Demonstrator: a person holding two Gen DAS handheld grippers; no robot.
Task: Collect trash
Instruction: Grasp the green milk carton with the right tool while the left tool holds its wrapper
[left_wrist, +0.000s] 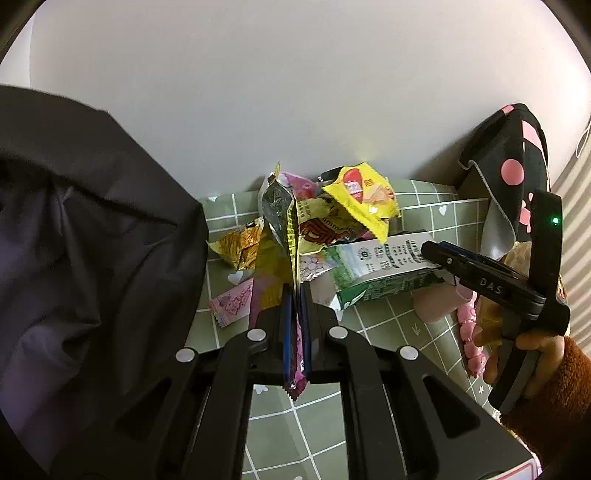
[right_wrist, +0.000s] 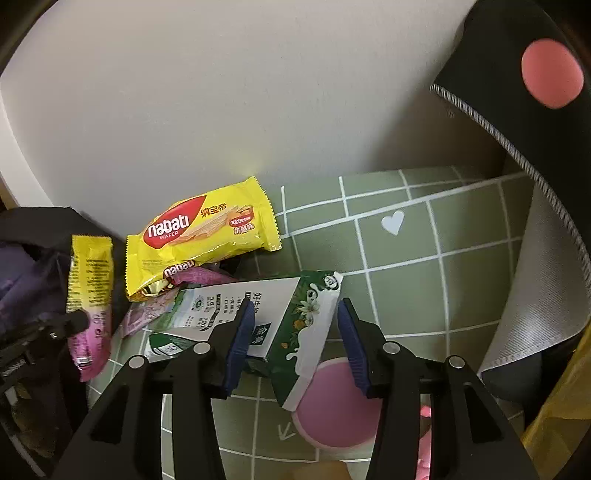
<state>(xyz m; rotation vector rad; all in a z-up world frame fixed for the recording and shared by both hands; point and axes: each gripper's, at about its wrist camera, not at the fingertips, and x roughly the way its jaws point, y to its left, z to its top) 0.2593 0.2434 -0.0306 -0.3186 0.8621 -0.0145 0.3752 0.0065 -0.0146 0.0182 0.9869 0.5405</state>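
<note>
Trash first, starting at the fingers: left gripper (left_wrist: 295, 295) pinched tight on a pink-and-yellow wrapper (left_wrist: 293, 258), held by its lower end, the rest standing up limp above the pads, just beside the dark garbage bag (left_wrist: 92, 240). Right gripper (right_wrist: 295, 332) spread wide, its blue pads (right_wrist: 240, 332) either side of a flattened green-and-white milk carton (right_wrist: 280, 321), not pressing on it; carton lying on the green checked tabletop (right_wrist: 406, 266), one corner over a pink round lid (right_wrist: 332, 406).

Further out: yellow wafer packet (right_wrist: 199, 232) leaning by the white wall (right_wrist: 221, 92), on top of a heap of crumpled foil wrappers (left_wrist: 317, 229) with a small pink sachet (left_wrist: 232, 306) at its near edge. Black cloth with pink dots (right_wrist: 535, 92) draped at the right. Orange sleeve (left_wrist: 546, 391) and hand (left_wrist: 524, 354) behind the right gripper in the left view.

Handling, as judged: carton light and empty-looking, stiffer than the wrappers, likely slick on its printed faces; best taken across the flat folded body near the middle, where the pads already straddle it, not at the thin sealed flap. Foil wrappers almost weightless, floppy, slippery, prone to sliding out; best caught deep on a crimped end seam.
</note>
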